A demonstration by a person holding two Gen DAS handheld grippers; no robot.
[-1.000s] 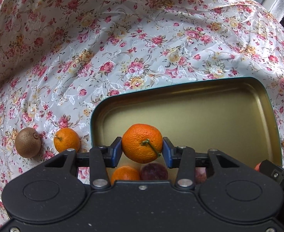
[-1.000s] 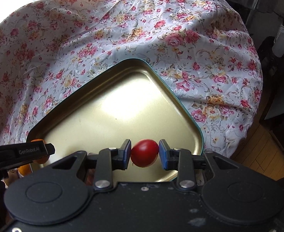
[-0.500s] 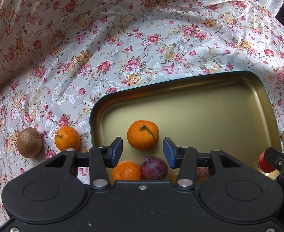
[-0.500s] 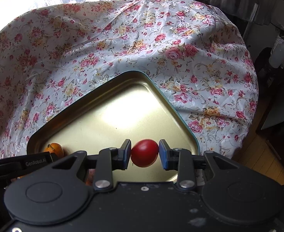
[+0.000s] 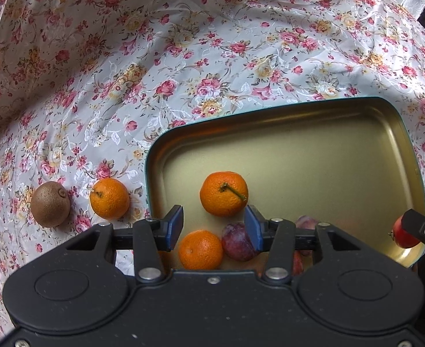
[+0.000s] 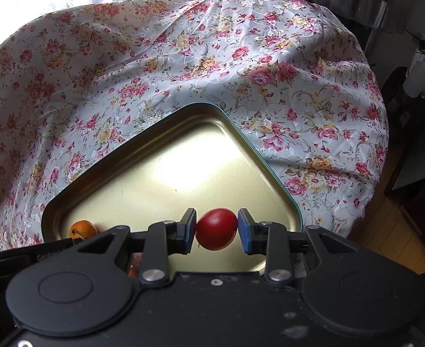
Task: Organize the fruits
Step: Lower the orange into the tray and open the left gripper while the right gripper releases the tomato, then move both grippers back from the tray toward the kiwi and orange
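My left gripper [image 5: 213, 223] hangs open over the near left part of the gold tray [image 5: 313, 159], with nothing between its blue pads. Just beyond its fingertips a stemmed tangerine [image 5: 224, 193] lies on the tray floor. Below the jaws sit a second tangerine [image 5: 200, 249] and a dark plum [image 5: 238, 241], with another plum [image 5: 306, 222] partly hidden. On the cloth left of the tray lie a tangerine [image 5: 109, 198] and a kiwi [image 5: 50, 204]. My right gripper [image 6: 216, 228] is shut on a red fruit [image 6: 216, 229] above the tray's [image 6: 154, 196] near right corner.
A floral tablecloth [image 5: 183, 72] covers the round table, which drops off at the right to a wooden floor [image 6: 400, 225]. The tray's raised teal rim [image 6: 258, 156] surrounds the fruit. Dark furniture [image 6: 415, 144] stands beyond the table edge.
The left gripper opened and let go of the stemmed tangerine, which now rests on the tray floor. The right gripper still holds the red fruit in about the same place.
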